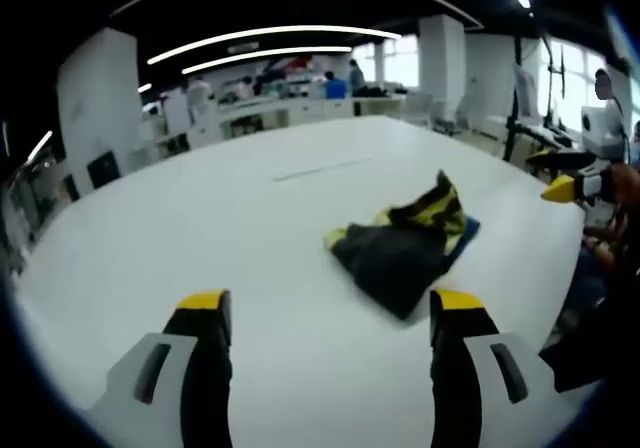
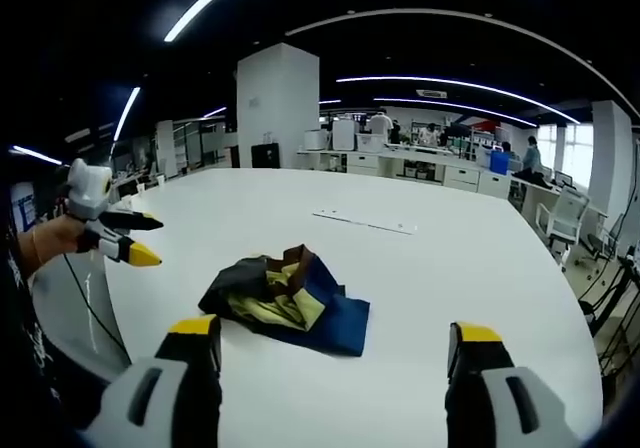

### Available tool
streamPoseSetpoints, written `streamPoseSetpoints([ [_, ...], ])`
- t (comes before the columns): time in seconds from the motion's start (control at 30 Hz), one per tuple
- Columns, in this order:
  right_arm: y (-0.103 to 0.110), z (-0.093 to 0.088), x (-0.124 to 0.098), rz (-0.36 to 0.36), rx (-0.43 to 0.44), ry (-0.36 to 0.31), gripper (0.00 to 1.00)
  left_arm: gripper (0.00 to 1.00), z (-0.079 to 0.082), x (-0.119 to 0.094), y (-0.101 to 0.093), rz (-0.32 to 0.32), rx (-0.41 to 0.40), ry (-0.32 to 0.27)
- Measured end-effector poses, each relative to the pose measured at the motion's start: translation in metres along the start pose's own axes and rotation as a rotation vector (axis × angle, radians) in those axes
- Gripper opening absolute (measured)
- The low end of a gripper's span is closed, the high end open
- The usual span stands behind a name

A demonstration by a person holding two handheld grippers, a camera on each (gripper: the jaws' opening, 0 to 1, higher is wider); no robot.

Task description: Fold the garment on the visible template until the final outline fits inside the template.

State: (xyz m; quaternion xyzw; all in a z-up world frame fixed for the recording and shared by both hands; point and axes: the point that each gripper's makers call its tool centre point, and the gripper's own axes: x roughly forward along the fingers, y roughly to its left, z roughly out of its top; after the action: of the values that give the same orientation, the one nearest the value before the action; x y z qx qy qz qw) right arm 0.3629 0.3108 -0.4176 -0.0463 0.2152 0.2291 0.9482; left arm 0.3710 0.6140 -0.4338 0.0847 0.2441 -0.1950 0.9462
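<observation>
Garment is lying crumpled on table: soft, light, floppy. Both grippers, left and right, are hovering near it, jaws apart, empty. Probably pinching the garment's edges.

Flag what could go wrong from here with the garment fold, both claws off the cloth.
1. The crumpled dark, yellow and blue garment lies in a heap with layers overlapping, so a claw may pinch several layers at once.
2. No template outline can be made out on the white table, so fitting the final outline looks hard to judge.
3. Both the left claw and right claw are open and apart from the cloth; an off-centre approach could drag the heap.
</observation>
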Motion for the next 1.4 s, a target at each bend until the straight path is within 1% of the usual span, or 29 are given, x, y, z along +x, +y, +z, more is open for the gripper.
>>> streamPoseSetpoints([
  [0.17,-0.001,-0.007,0.004,0.018,0.019,0.007,0.9,0.74,0.003,0.004,-0.006,-0.029,-0.005,-0.014],
  [0.23,0.0,-0.008,0.006,0.031,0.025,0.004,0.87,0.72,0.003,0.006,-0.009,-0.046,-0.006,-0.019],
  [0.4,-0.001,-0.003,0.012,0.054,0.015,-0.011,0.79,0.65,0.009,0.011,-0.021,-0.104,0.01,-0.04],
  [0.53,-0.001,0.001,0.019,0.082,0.001,-0.025,0.73,0.63,0.013,0.017,-0.031,-0.134,0.03,-0.045],
  [0.67,-0.001,0.003,0.027,0.103,-0.008,-0.025,0.65,0.61,0.018,0.023,-0.046,-0.185,0.019,-0.061],
  [0.73,-0.002,0.005,0.031,0.108,-0.013,-0.027,0.63,0.6,0.02,0.026,-0.053,-0.205,0.023,-0.065],
  [0.87,-0.001,0.008,0.037,0.125,-0.037,-0.032,0.56,0.58,0.022,0.032,-0.064,-0.234,0.034,-0.059],
  [1.03,0.002,0.011,0.047,0.149,-0.063,-0.03,0.5,0.55,0.026,0.04,-0.078,-0.272,0.045,-0.062],
  [1.17,0.003,0.013,0.054,0.162,-0.083,-0.031,0.43,0.51,0.028,0.045,-0.087,-0.298,0.046,-0.059],
  [1.23,0.003,0.014,0.058,0.168,-0.091,-0.03,0.41,0.5,0.028,0.048,-0.092,-0.31,0.051,-0.055],
  [1.33,0.002,0.014,0.066,0.181,-0.103,-0.021,0.39,0.47,0.028,0.053,-0.096,-0.318,0.061,-0.053],
  [1.4,0.002,0.014,0.07,0.189,-0.11,-0.018,0.35,0.45,0.029,0.06,-0.101,-0.328,0.066,-0.054],
])
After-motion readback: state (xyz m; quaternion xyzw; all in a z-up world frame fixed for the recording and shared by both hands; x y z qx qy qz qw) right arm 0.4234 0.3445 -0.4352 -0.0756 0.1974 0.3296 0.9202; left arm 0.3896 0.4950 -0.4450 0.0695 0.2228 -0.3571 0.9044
